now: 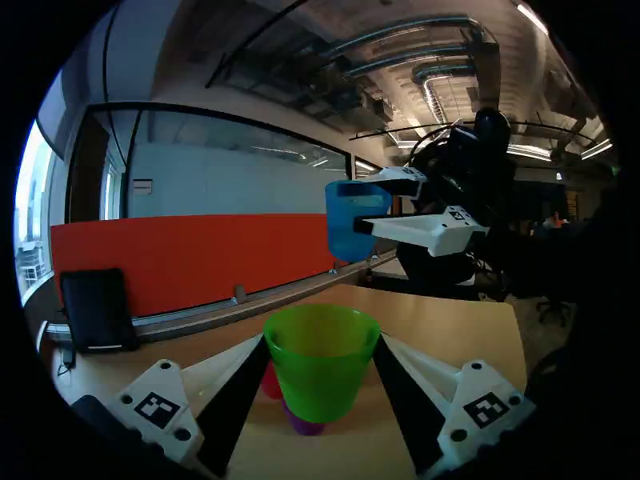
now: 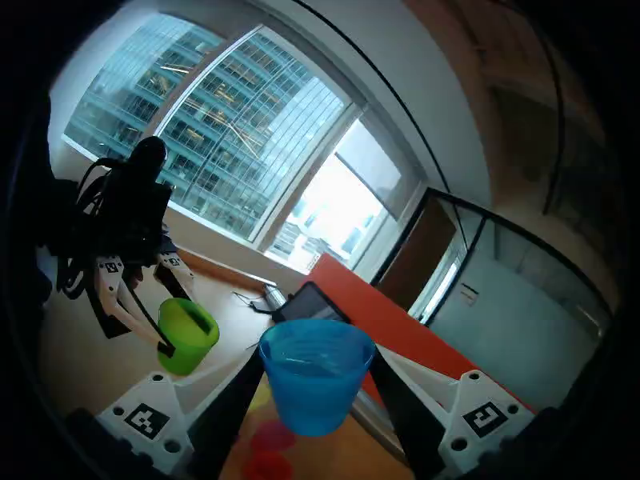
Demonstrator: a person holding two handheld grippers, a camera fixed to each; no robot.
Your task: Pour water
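Gripping the green cup (image 1: 322, 372) by its sides, the left tongs (image 1: 320, 346) are closed on it. The cup is held upright over the surface (image 1: 448, 320), presumably as the receiver. Farther off, the blue cup (image 1: 344, 232) is clamped between both fingers of the right tongs (image 1: 366, 204). It is raised higher and kept level, apparently holding water. Pouring is judged not yet begun; the extra height likely leaves room to tilt.

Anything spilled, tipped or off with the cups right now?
Nothing stands out. The left tongs grip the green cup upright; the right tongs hold the blue cup raised beyond it. No spill shows on the table.
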